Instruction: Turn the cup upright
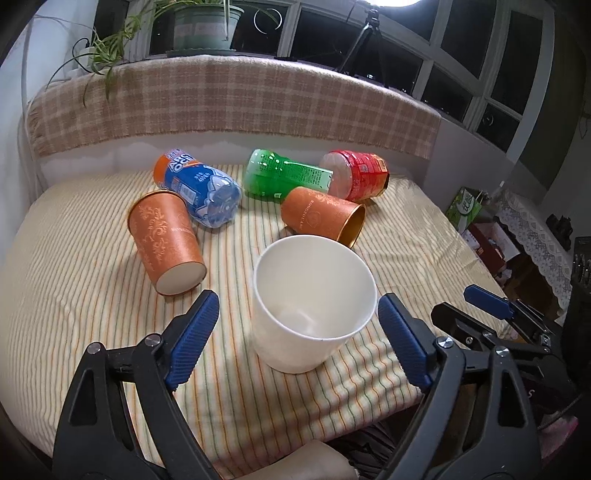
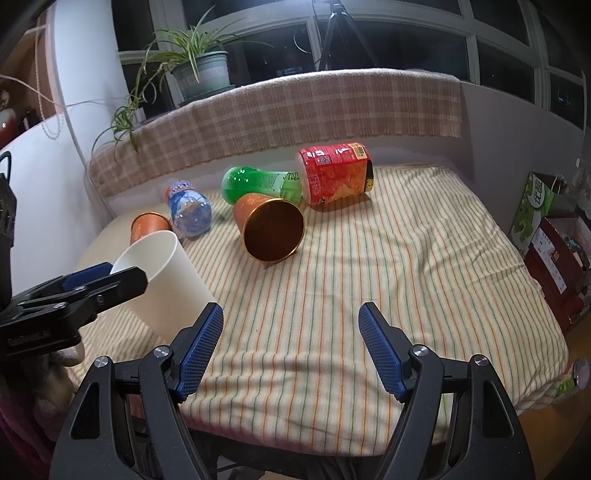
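Observation:
A white paper cup [image 1: 310, 306] stands mouth-up on the striped cloth, between the blue pads of my left gripper [image 1: 297, 314]. The jaws are wide open and clear of its sides. In the right wrist view the white cup [image 2: 166, 280] is at the left with the left gripper's fingers [image 2: 88, 277] beside its rim. Two orange cups lie on their sides: one at the left [image 1: 166, 240], one behind the white cup [image 1: 321, 216], its gold mouth facing the right wrist camera [image 2: 273, 229]. My right gripper [image 2: 291, 343] is open and empty over bare cloth.
Three bottles lie at the back: blue [image 1: 199, 188], green [image 1: 280, 177], red [image 1: 354, 175]. A plaid-covered ledge [image 1: 229, 99] with a potted plant [image 1: 203, 26] runs behind. Boxes [image 2: 546, 236] stand off the table's right edge. My right gripper shows at the right in the left wrist view [image 1: 487, 306].

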Action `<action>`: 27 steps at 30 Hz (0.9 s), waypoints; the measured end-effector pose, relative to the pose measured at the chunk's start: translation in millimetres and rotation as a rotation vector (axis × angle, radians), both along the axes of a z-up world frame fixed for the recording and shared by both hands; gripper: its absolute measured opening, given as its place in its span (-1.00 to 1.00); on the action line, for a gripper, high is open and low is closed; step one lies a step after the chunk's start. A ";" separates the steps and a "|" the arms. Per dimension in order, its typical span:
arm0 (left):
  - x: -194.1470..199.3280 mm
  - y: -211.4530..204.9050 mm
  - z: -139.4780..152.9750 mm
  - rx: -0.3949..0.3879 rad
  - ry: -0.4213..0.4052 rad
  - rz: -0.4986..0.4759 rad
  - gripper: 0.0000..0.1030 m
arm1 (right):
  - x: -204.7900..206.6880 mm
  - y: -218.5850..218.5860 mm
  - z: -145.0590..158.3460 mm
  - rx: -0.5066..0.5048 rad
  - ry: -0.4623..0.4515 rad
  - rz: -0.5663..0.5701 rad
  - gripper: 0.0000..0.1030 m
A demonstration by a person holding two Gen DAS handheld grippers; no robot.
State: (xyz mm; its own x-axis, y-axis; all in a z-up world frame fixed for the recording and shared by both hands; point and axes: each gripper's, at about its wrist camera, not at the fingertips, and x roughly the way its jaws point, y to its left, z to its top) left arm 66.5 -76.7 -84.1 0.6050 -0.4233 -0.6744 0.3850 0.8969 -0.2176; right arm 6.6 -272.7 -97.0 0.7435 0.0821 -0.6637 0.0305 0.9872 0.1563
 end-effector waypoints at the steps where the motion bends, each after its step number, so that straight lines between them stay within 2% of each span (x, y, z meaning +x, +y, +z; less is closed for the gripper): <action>1: -0.9 2.0 1.3 -0.003 -0.003 0.001 0.78 | 0.1 0.8 0.6 -0.002 -0.004 0.000 0.47; 6: -7.1 12.9 8.5 -0.016 -0.023 0.011 0.78 | -0.3 5.8 5.6 -0.019 -0.025 0.000 0.47; 11: -19.7 27.3 22.0 -0.024 -0.081 0.049 0.79 | -1.8 12.7 14.3 -0.051 -0.063 -0.003 0.52; 22: -57.0 59.6 57.6 0.033 -0.339 0.218 0.80 | -12.3 21.0 40.5 -0.114 -0.182 -0.045 0.54; 24: -61.5 66.4 62.5 0.029 -0.369 0.247 0.86 | -14.8 23.2 45.6 -0.130 -0.211 -0.062 0.54; 25: -63.4 68.8 64.3 0.024 -0.383 0.259 0.96 | -16.4 24.5 48.5 -0.140 -0.229 -0.071 0.54; 27: -69.5 75.7 68.3 0.014 -0.418 0.293 0.98 | -19.1 27.0 53.2 -0.157 -0.258 -0.087 0.55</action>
State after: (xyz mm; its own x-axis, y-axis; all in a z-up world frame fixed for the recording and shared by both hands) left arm -3.0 -1.0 -15.7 0.9163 -0.1879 -0.3538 0.1684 0.9820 -0.0854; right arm -12.5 -245.7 -43.8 0.8888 -0.0777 -0.4517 0.0948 0.9954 0.0154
